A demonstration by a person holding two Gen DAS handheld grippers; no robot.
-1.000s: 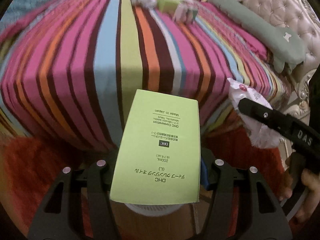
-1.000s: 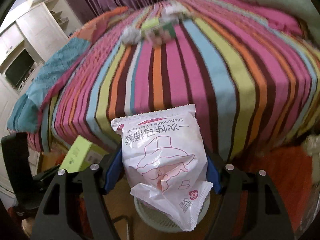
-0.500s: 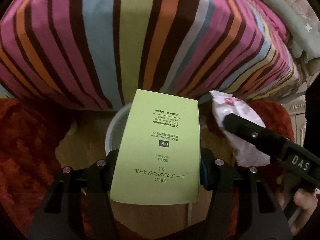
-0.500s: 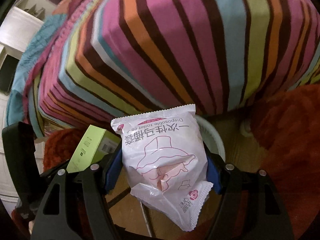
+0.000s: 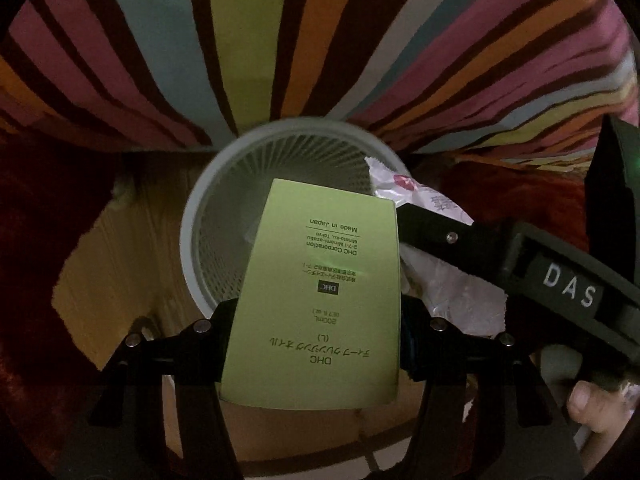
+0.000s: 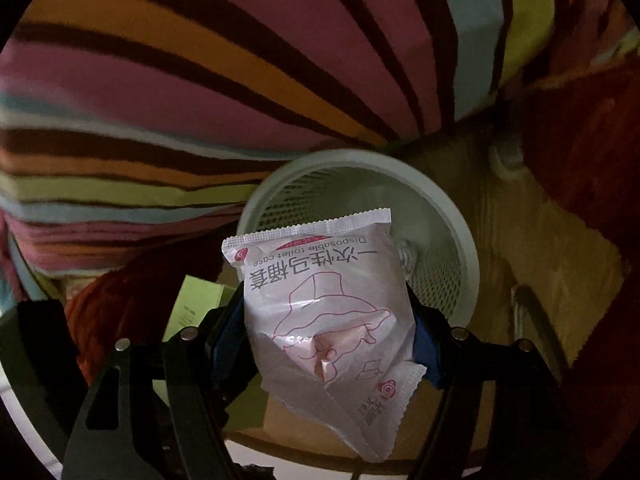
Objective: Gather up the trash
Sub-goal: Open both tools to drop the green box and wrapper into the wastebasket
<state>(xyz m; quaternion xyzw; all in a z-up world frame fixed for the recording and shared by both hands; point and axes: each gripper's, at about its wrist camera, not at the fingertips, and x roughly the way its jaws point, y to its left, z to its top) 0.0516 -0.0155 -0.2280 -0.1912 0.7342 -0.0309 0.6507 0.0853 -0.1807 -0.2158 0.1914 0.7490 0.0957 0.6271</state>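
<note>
My left gripper is shut on a light green carton with printed text, held over the mouth of a pale mesh waste basket on the floor. My right gripper is shut on a white plastic packet with pink line drawings, held above the same basket. In the left wrist view the packet and the right gripper's black body show at the right, close beside the carton. In the right wrist view the carton peeks out at the left. Both grippers point steeply down.
The striped bedspread hangs down right behind the basket. A red shaggy rug lies on both sides, with bare wooden floor around the basket. A hand grips the right tool at the lower right.
Both grippers have dropped from level with the bed top and tipped downward. The basket, earlier mostly hidden beneath the carton and packet, now fills the middle of both views.
</note>
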